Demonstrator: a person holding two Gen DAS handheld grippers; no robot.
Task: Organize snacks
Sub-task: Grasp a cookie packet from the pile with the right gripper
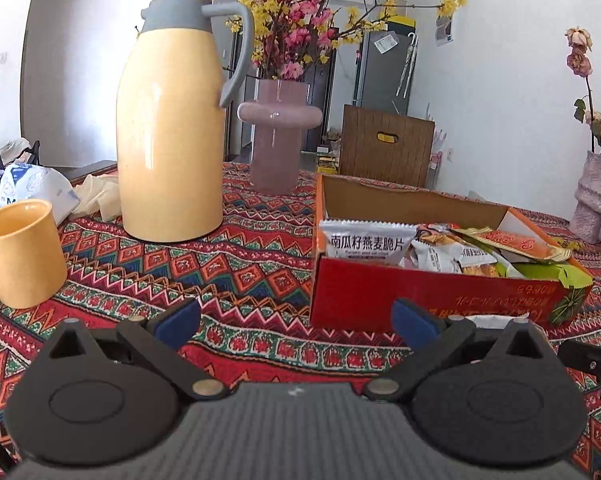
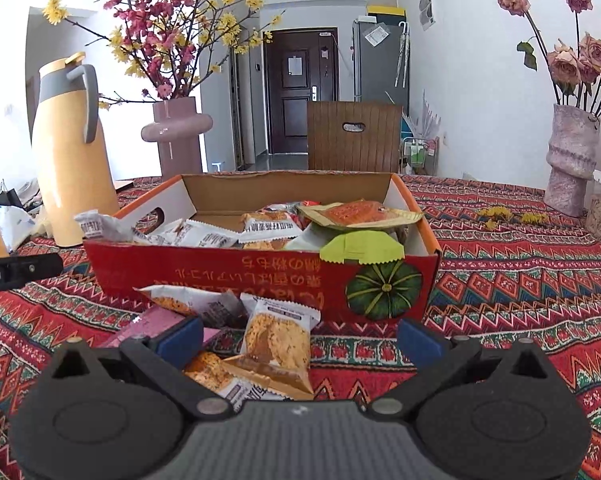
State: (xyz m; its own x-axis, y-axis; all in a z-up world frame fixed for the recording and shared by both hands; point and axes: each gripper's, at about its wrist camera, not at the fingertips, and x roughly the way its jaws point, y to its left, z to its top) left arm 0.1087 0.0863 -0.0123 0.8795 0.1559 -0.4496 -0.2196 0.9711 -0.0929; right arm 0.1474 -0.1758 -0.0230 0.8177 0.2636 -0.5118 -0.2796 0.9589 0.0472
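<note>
Before the red box (image 2: 220, 280), both tools (image 1: 296, 322) (image 2: 300, 340) gape wide, gripping nothing.

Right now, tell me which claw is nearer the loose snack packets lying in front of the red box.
Right. The right claw is open directly over the loose snack packets. The left claw is open over bare tablecloth, off to their left by the red box.

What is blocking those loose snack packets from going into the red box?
Nothing visible. The packets lie on the cloth just before the box, whose top is open; only its low front wall stands between. The right gripper is open over them.
</note>
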